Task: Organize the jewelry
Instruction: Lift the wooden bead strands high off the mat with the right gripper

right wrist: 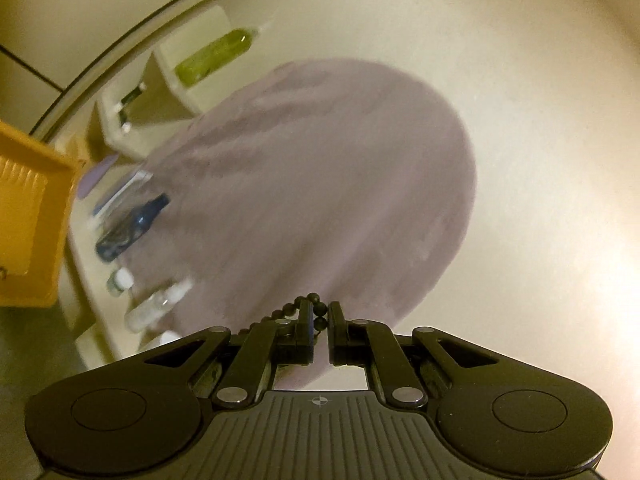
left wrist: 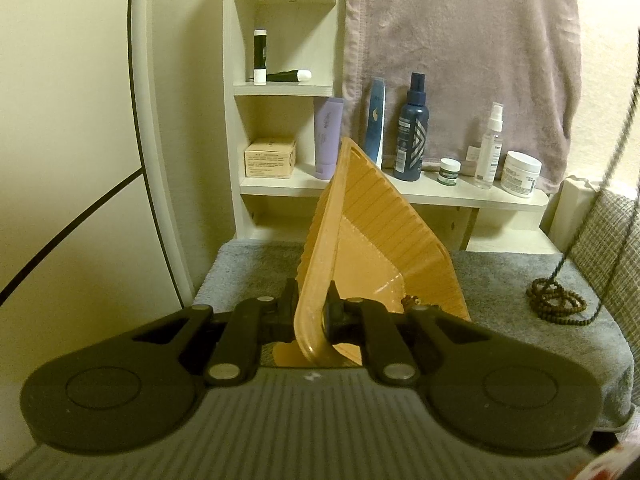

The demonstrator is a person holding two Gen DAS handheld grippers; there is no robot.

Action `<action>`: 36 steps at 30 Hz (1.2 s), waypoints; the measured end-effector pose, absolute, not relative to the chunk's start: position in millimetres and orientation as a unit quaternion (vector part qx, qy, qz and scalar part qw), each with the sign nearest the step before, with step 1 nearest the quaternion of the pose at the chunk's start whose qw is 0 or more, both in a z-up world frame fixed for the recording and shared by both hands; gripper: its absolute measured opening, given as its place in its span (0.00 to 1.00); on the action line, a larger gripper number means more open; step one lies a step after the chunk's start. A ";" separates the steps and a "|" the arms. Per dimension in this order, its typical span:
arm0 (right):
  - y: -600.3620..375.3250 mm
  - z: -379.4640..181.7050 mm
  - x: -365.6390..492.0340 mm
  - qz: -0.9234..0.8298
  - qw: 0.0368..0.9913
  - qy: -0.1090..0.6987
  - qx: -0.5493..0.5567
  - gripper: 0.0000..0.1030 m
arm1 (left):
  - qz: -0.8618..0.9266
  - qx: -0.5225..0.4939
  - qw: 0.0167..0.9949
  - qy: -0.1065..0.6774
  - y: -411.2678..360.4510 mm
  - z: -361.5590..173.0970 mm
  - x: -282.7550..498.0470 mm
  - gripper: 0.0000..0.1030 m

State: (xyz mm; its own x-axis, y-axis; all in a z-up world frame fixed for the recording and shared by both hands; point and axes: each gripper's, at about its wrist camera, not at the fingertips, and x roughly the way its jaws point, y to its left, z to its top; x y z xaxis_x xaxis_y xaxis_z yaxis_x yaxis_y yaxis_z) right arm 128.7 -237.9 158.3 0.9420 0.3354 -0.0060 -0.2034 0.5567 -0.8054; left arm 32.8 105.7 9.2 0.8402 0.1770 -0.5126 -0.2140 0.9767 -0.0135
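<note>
My left gripper (left wrist: 311,306) is shut on the rim of an orange ribbed tray (left wrist: 384,216), which it holds tilted up on edge over the grey towel (left wrist: 500,280). A small beaded piece (left wrist: 412,301) lies low inside the tray. A dark bead necklace (left wrist: 556,300) sits partly coiled on the towel at the right, and its strand rises steeply to the upper right. In the right wrist view, my right gripper (right wrist: 320,314) is shut on the dark bead strand (right wrist: 298,304), raised and pointing at the wall. The tray (right wrist: 32,216) shows at that view's left edge.
A white shelf unit (left wrist: 280,88) behind holds a lilac tube (left wrist: 326,140), a dark blue spray bottle (left wrist: 412,136), a clear spray bottle (left wrist: 490,148), jars (left wrist: 520,174) and a small box (left wrist: 270,158). A mauve towel (left wrist: 460,60) hangs above. A woven cushion (left wrist: 608,248) stands at the right.
</note>
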 end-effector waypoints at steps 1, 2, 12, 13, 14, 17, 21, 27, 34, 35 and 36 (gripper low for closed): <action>-236.8 163.5 128.8 0.153 0.879 -0.079 -0.445 0.06 | 0.102 -0.035 0.959 0.263 105.6 9.4 33.0 0.10; -235.6 168.1 129.6 0.152 0.878 -0.084 -0.446 0.06 | 0.102 -0.036 0.959 0.263 106.0 9.2 32.8 0.11; -223.5 206.9 131.0 0.155 0.870 -0.124 -0.451 0.06 | 0.098 -0.037 0.959 0.262 105.1 9.7 33.7 0.11; -222.6 209.8 131.0 0.156 0.869 -0.127 -0.451 0.06 | 0.098 -0.037 0.959 0.262 105.0 9.8 34.2 0.11; -221.5 212.8 130.9 0.159 0.869 -0.129 -0.450 0.06 | 0.097 -0.037 0.959 0.262 105.1 9.6 34.5 0.11; -216.9 224.3 130.2 0.172 0.868 -0.134 -0.445 0.06 | 0.096 -0.038 0.959 0.263 105.6 9.6 34.7 0.11; -205.3 234.9 130.9 0.190 0.863 -0.145 -0.445 0.06 | 0.096 -0.038 0.959 0.262 106.0 9.5 34.4 0.11; -181.1 247.6 125.9 0.228 0.857 -0.161 -0.433 0.06 | 0.095 -0.039 0.959 0.263 107.4 9.4 34.7 0.11; -139.1 252.7 111.1 0.278 0.846 -0.172 -0.422 0.06 | 0.094 -0.040 0.959 0.264 108.0 8.7 34.9 0.11; -133.7 252.1 111.7 0.284 0.844 -0.173 -0.422 0.06 | 0.094 -0.041 0.959 0.264 108.2 8.7 35.0 0.11; -128.7 251.3 112.9 0.290 0.842 -0.172 -0.421 0.06 | 0.094 -0.041 0.959 0.265 108.4 8.6 34.9 0.11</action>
State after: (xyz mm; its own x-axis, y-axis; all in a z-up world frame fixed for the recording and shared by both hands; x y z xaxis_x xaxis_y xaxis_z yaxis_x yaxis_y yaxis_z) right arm 112.9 -128.7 251.3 0.7724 0.6336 0.0449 -0.3437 0.4764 -0.8093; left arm 34.9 108.4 8.6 0.8424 0.1584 -0.5151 -0.2019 0.9790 -0.0292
